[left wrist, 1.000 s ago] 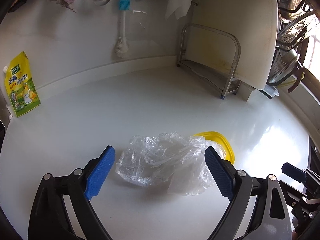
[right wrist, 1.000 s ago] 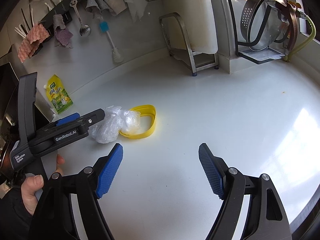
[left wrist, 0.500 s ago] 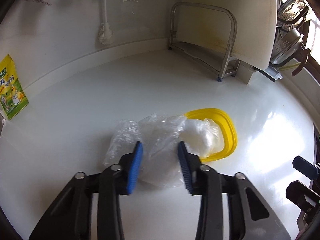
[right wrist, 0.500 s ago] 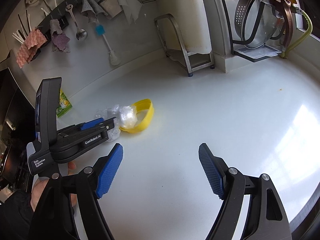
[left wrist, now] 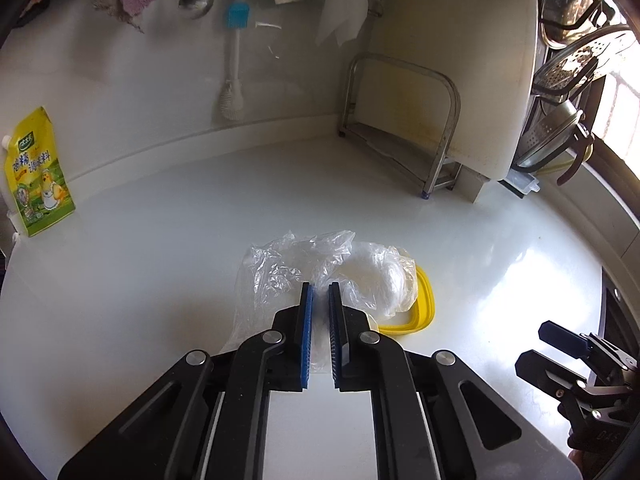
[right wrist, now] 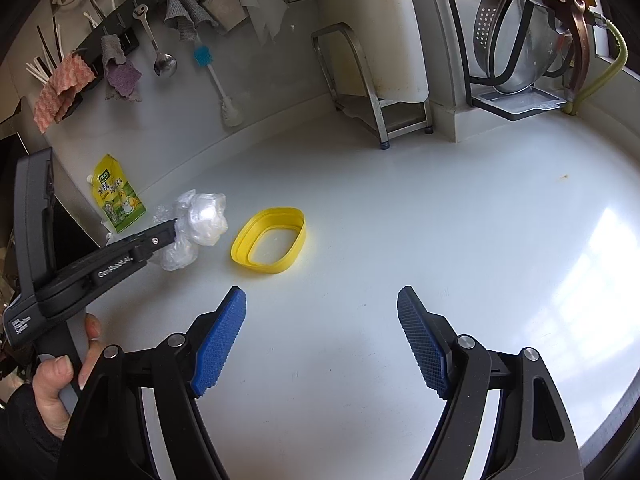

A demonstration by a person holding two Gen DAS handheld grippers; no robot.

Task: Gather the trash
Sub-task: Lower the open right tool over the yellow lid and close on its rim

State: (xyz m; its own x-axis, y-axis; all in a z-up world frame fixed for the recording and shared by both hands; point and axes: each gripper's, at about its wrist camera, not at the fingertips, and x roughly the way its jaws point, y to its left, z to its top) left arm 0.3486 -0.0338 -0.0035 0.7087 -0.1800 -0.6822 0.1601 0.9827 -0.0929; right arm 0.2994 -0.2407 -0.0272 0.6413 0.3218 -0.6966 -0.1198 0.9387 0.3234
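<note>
A crumpled clear plastic bag (left wrist: 360,272) is pinched between the blue pads of my left gripper (left wrist: 319,292), which is shut on it. In the right wrist view the bag (right wrist: 200,220) hangs from the left gripper (right wrist: 174,228), to the left of a yellow plastic ring (right wrist: 240,248) and apart from it. The ring (left wrist: 424,308) lies flat on the white counter (left wrist: 160,280), partly hidden behind the bag in the left wrist view. My right gripper (right wrist: 322,308) hovers open over bare counter in front of the ring, with nothing between its fingers. It also shows at the left view's right edge (left wrist: 532,344).
A yellow-green pouch (right wrist: 118,196) leans on the back wall at the left. A metal rack (left wrist: 400,128) holding a white cutting board (left wrist: 460,40) stands at the back. A dish rack with a colander (right wrist: 516,36) sits at the right. A brush (left wrist: 234,80), a ladle and cloths hang on the wall.
My left gripper's jaws have closed on the plastic bag, and the bag has come off the yellow ring toward the left. The right gripper has stayed where it was, open.
</note>
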